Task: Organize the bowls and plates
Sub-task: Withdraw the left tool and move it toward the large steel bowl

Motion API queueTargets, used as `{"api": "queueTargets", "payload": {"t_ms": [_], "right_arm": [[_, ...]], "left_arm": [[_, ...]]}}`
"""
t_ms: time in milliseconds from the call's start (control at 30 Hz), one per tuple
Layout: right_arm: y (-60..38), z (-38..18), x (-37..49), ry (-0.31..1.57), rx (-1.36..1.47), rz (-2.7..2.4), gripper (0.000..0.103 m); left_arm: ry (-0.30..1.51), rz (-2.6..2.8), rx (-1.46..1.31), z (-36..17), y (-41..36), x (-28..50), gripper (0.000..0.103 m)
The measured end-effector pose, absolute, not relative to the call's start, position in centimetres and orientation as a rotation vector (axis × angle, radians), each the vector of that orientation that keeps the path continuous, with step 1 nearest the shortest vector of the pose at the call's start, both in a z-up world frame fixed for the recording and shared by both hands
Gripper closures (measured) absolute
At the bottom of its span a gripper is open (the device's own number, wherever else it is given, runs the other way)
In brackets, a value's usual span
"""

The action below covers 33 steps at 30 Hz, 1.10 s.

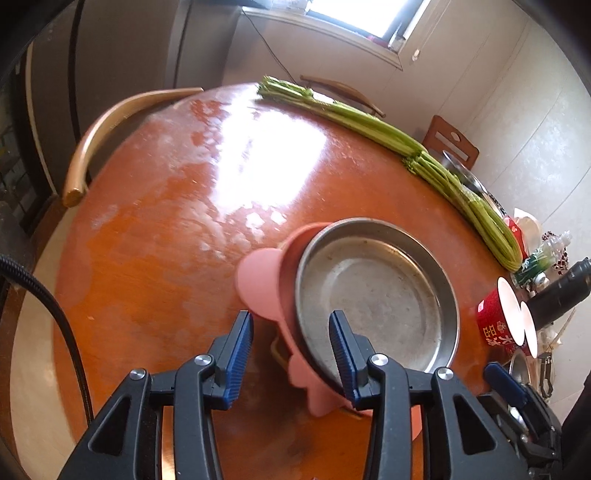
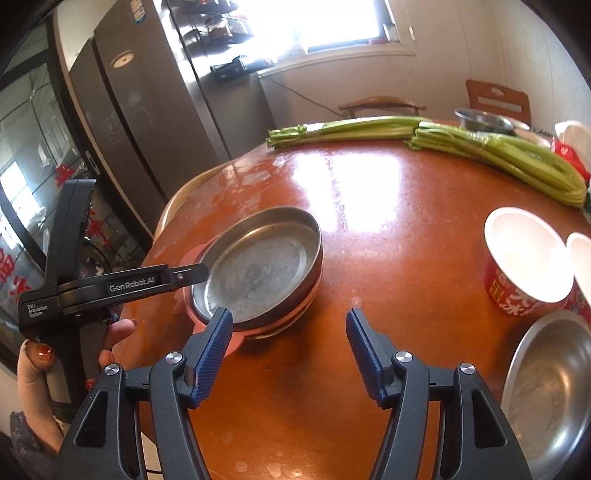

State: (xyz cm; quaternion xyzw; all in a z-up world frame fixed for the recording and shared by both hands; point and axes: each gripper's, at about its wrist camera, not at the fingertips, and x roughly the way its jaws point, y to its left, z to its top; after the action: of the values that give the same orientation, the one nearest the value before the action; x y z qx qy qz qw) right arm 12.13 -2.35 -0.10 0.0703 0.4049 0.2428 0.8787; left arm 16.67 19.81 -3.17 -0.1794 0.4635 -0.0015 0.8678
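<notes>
1. Round wooden table point(image 2: 369, 221), glossy, window glare on top.
2. Celery stalks point(image 2: 498, 151) in two bundles, lying along the table's far edge.
3. Grey fridge point(image 2: 147, 122) standing beyond the table's left side.
4. Curved wooden chair back point(image 1: 107, 129) against the table's left rim.
5. Second wooden chair point(image 2: 380, 103) behind the table's far edge, under the window point(image 2: 332, 22).
6. Orange chair back point(image 2: 498, 99) past the table's far right.

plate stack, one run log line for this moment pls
stack: steel pan on pink plate | left gripper: open, straddling rim | right gripper: open, empty | steel bowl: apart
</notes>
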Motion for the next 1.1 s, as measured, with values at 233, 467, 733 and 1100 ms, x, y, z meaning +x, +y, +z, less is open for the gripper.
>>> {"api": "queueTargets", "payload": {"t_ms": [233, 467, 733, 1100], "right_arm": [[-2.8, -1.1, 13.0, 0.862, 0.145, 0.478, 0.037], [-3.2, -2.1, 14.0, 0.889, 0.144, 0.463, 0.037], [-5.6, -2.2, 15.0, 0.881, 0.173, 0.419, 0.036], [-7.7, -1.3, 15.3, 0.863, 0.205, 0.406, 0.035]], "left_arm": [[0.975, 0.021, -0.294, -3.7, 17.5, 17.7, 0.060], [0.988, -0.002, -0.270, -3.9, 15.5, 18.8, 0.060], [0.992, -0.014, -0.238, -3.9, 13.0, 20.2, 0.059], [0.996, -0.023, -0.200, -3.8, 10.0, 21.4, 0.059]]}}
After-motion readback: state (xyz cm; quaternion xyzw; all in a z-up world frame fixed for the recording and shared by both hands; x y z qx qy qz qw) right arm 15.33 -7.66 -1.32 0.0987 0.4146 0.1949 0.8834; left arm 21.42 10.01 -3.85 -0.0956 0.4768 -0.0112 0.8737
